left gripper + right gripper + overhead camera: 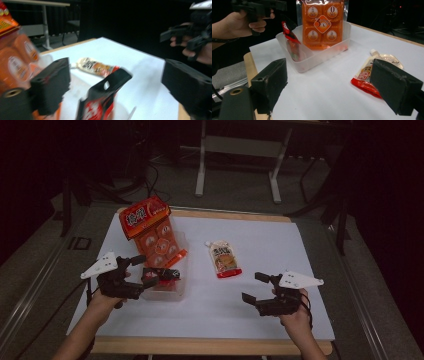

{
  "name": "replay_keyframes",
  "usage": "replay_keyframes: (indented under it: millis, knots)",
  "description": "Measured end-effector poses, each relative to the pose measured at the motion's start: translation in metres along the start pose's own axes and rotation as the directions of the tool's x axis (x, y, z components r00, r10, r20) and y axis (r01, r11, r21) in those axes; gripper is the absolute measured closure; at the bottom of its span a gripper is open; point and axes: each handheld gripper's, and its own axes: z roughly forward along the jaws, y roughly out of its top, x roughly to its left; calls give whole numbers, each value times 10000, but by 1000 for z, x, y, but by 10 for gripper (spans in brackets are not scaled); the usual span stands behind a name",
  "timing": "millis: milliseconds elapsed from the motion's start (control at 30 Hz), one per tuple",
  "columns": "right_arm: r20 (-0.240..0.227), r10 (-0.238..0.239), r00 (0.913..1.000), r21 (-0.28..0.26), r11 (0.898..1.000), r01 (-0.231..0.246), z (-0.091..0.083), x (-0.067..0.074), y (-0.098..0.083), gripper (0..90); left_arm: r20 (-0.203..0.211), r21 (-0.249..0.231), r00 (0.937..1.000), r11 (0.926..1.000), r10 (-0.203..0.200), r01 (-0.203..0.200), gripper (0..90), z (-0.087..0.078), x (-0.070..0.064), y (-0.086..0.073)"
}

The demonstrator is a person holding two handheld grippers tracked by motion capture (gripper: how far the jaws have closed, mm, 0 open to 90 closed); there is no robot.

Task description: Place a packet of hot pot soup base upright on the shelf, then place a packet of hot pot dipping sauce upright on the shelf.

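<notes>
Red-and-black packet [290, 37] upright in clear tub [312, 61] — left tool [141, 270] open above

White-topped table [260, 270] with a clear plastic tub [181, 285] and a flat spouted pouch [224, 259] well apart.

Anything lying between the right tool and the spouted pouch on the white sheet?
No. In the high view, bare white sheet separates the right tool from the cream-and-red spouted pouch; the clear plastic bin sits off to the side.
</notes>
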Motion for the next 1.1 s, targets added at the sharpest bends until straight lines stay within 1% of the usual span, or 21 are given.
replay_keyframes:
  millis: [67, 167, 200, 267, 333, 400, 467, 500, 567, 633, 667, 700, 767, 800, 867, 900, 967, 1100]
  knots:
    - [-31, -60, 10000, 24, 10000, 60, 0, -1, 1, 144, 51, 62, 10000, 10000, 58, -59, 29, 2, -6, 5]
    - [49, -164, 9999, 136, 9998, 163, 1, -3, 2, 143, -14, 125, 9996, 9996, 268, -268, 28, 6, -15, 9]
    - [105, -166, 9998, 211, 9996, 164, 1, -4, 2, 142, 44, 119, 9994, 9994, 332, -332, 28, 7, -17, 10]
    - [264, -208, 9994, 220, 9996, 202, 2, -6, 2, 140, 235, 175, 9992, 9993, 336, -340, 29, 10, -23, 11]
    - [269, -57, 9996, 213, 9998, 51, 2, -8, 3, 140, 387, 223, 9981, 9986, 474, -482, 29, 14, -28, 11]
    - [368, 4, 9993, 226, 9997, -12, 2, -10, 4, 140, 553, 186, 9968, 9981, 575, -586, 29, 17, -34, 10]
    - [369, 194, 9991, 201, 9996, -202, 2, -13, 5, 134, 667, 154, 9959, 9980, 606, -618, 29, 19, -39, 10]
    - [474, 251, 9986, 209, 9994, -261, 1, -13, 6, 133, 705, 198, 9954, 9976, 650, -665, 29, 20, -41, 10]
    - [515, 242, 9984, 192, 9995, -252, 1, -16, 8, 124, 787, 173, 9945, 9973, 698, -713, 29, 22, -47, 10]
    - [771, 203, 9968, 197, 9996, -219, 1, -19, 11, 122, 829, 233, 9937, 9967, 753, -775, 29, 24, -53, 9]
    - [845, 164, 9963, 221, 9996, -184, 2, -20, 12, 120, 909, 285, 9929, 9964, 772, -801, 30, 26, -56, 8]
    - [1022, 132, 9947, 141, 9998, -148, 2, -22, 13, 117, 997, 322, 9918, 9960, 799, -835, 29, 27, -59, 7]
    - [1065, 295, 9939, 78, 9995, -305, 5, -28, 14, 117, 1005, 430, 9912, 9950, 858, -905, 30, 30, -65, 4]
    - [1256, 234, 9918, 96, 9996, -248, 7, -30, 15, 118, 1093, 428, 9902, 9948, 875, -926, 30, 31, -67, 3]
    - [1354, 192, 9906, 109, 9997, -208, 9, -34, 16, 133, 1249, 465, 9883, 9945, 876, -940, 30, 34, -72, -1]
    - [1484, 135, 9888, 121, 9998, -154, 11, -37, 16, 134, 1293, 493, 9878, 9944, 864, -934, 30, 35, -74, -3]
    - [1512, 142, 9884, 111, 9998, -160, 14, -42, 17, 148, 1388, 537, 9863, 9938, 888, -971, 29, 37, -78, -7]
    - [1732, 42, 9849, 181, 9998, -75, 20, -50, 18, 178, 1545, 551, 9852, 9950, 737, -830, 29, 41, -84, -14]
